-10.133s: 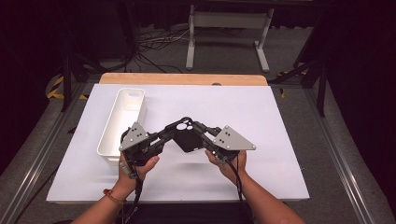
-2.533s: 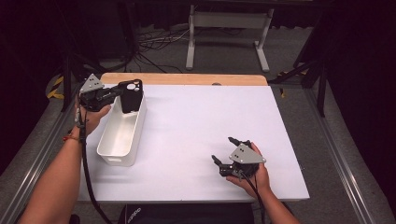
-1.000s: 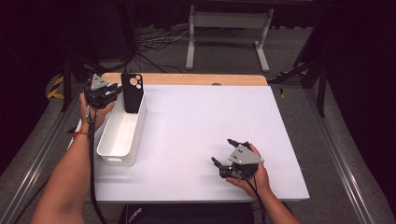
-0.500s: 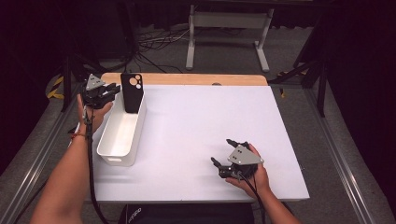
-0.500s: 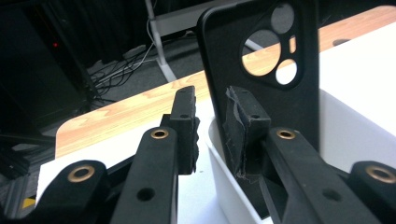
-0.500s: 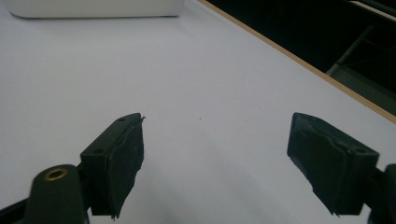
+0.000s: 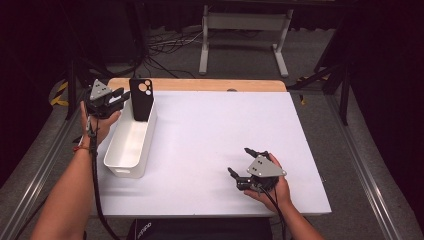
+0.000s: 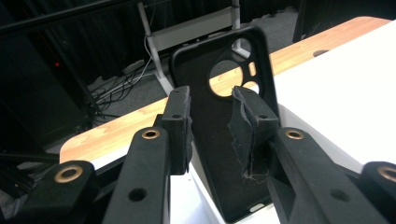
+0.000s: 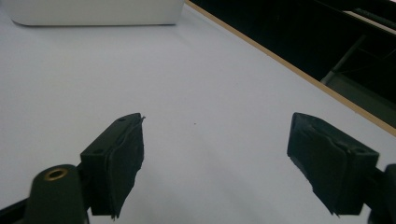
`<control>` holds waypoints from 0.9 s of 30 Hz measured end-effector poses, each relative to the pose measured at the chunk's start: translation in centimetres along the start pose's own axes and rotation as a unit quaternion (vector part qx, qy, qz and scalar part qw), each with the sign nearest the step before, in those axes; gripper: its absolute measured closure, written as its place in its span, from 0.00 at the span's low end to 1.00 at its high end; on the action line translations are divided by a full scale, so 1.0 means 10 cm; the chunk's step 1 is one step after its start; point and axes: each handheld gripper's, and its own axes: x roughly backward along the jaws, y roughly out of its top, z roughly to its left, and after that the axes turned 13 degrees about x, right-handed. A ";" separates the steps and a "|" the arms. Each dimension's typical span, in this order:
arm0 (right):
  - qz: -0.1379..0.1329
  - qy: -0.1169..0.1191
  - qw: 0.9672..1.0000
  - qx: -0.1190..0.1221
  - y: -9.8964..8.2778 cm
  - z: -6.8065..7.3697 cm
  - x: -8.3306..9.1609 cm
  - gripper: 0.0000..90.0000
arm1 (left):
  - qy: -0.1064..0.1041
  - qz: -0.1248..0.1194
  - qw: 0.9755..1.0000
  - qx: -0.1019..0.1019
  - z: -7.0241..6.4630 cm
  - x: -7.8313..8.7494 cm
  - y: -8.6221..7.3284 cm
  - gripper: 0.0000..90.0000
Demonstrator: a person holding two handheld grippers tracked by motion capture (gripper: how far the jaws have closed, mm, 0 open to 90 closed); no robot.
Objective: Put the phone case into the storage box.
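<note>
Item: black soft-plastic phone case with round camera cut-outs [image 7: 140,99], standing upright on end in the far end of the white oblong plastic bin [image 7: 129,145], leaning on its end wall. Left gripper [image 7: 119,97], jaws parted and just now opening wider, sits beside the case with nothing between its pads [image 8: 180,126] and the case beyond them; right gripper [image 7: 246,167], jaws spread wide and empty, rests low over the white table top [image 7: 210,130], well apart. Handling note: release appears complete, so draw the left gripper back clear of the case edge without nudging it, lest it topple out of the bin
</note>
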 end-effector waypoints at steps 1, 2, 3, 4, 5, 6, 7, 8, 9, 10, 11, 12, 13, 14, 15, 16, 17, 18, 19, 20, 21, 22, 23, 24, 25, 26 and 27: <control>-0.001 0.000 1.000 0.000 0.00 0.00 0.00 0.22 | -0.002 -0.002 1.000 0.001 -0.02 0.01 0.00 0.75; -0.002 0.000 1.000 0.000 0.00 0.00 0.01 0.22 | -0.003 -0.003 1.000 -0.002 -0.04 0.04 0.00 0.74; -0.003 0.001 1.000 0.000 0.00 0.00 0.01 0.22 | -0.003 -0.004 1.000 -0.004 -0.06 0.05 0.00 0.74; -0.005 0.002 1.000 0.000 0.00 0.00 0.01 0.22 | -0.004 -0.003 1.000 -0.006 -0.08 0.06 0.00 0.73; -0.008 0.004 1.000 0.001 0.00 0.00 0.02 0.21 | -0.005 -0.002 1.000 -0.008 -0.10 0.07 0.00 0.73; -0.012 0.005 1.000 -0.001 -0.01 0.00 0.02 0.21 | -0.004 -0.001 1.000 -0.012 -0.11 0.08 0.00 0.72; -0.013 0.005 1.000 0.000 -0.01 0.00 0.03 0.21 | -0.004 -0.001 1.000 -0.015 -0.13 0.10 0.00 0.72; -0.013 0.004 1.000 0.000 -0.01 0.00 0.03 0.21 | -0.006 0.000 1.000 -0.017 -0.14 0.12 0.00 0.72; -0.014 0.004 1.000 0.000 -0.01 0.00 0.03 0.21 | -0.006 -0.003 1.000 -0.017 -0.15 0.14 0.01 0.71; -0.014 0.004 1.000 -0.001 -0.01 0.00 0.03 0.21 | -0.007 -0.005 1.000 -0.017 -0.16 0.16 0.01 0.71; -0.015 0.004 1.000 -0.001 0.00 0.00 0.03 0.21 | -0.007 -0.007 1.000 -0.017 -0.17 0.17 0.02 0.70; -0.015 0.004 1.000 0.000 0.00 0.00 0.04 0.21 | -0.009 -0.009 1.000 -0.015 -0.17 0.19 0.02 0.70; -0.015 0.005 1.000 -0.001 0.00 0.00 0.04 0.21 | -0.009 -0.013 1.000 -0.014 -0.18 0.21 0.03 0.69; -0.015 0.006 1.000 -0.001 0.00 0.00 0.04 0.21 | -0.012 -0.014 1.000 -0.015 -0.19 0.23 0.03 0.69; -0.014 0.007 1.000 0.000 -0.01 0.01 0.04 0.21 | -0.013 -0.015 1.000 -0.014 -0.20 0.25 0.03 0.69; -0.014 0.007 1.000 0.001 -0.01 0.01 0.04 0.21 | -0.014 -0.018 1.000 -0.014 -0.20 0.25 0.03 0.68; -0.014 0.008 1.000 0.000 0.00 0.01 0.04 0.21 | -0.015 -0.018 1.000 -0.015 -0.21 0.26 0.03 0.67; -0.014 0.008 1.000 0.000 0.00 0.01 0.04 0.21 | -0.019 -0.018 1.000 -0.014 -0.22 0.27 0.03 0.67; -0.014 0.007 1.000 0.000 0.00 0.01 0.04 0.21 | -0.018 -0.020 1.000 -0.015 -0.23 0.28 0.03 0.67; -0.014 0.007 1.000 0.000 0.00 0.01 0.04 0.21 | -0.023 -0.023 0.999 -0.012 -0.24 0.30 0.02 0.66; -0.014 0.007 1.000 0.000 0.00 0.01 0.04 0.21 | -0.023 -0.023 0.999 -0.012 -0.24 0.30 0.02 0.66; -0.015 0.007 1.000 0.000 0.01 0.01 0.04 0.21 | -0.026 -0.025 0.999 -0.011 -0.26 0.30 0.02 0.66; -0.014 0.007 1.000 0.000 0.01 0.01 0.04 0.21 | -0.027 -0.028 0.999 -0.013 -0.26 0.31 0.02 0.65; -0.014 0.007 1.000 0.000 0.01 0.01 0.04 0.21 | -0.028 -0.027 0.999 -0.013 -0.27 0.32 0.01 0.65; -0.014 0.007 1.000 0.000 0.01 0.01 0.04 0.21 | -0.029 -0.029 0.999 -0.014 -0.28 0.32 0.00 0.65; -0.014 0.006 1.000 0.000 0.00 0.02 0.04 0.21 | -0.032 -0.033 0.999 -0.012 -0.29 0.33 -0.01 0.64; -0.013 0.007 1.000 0.000 0.00 0.01 0.04 0.21 | -0.033 -0.033 0.999 -0.014 -0.29 0.34 -0.01 0.64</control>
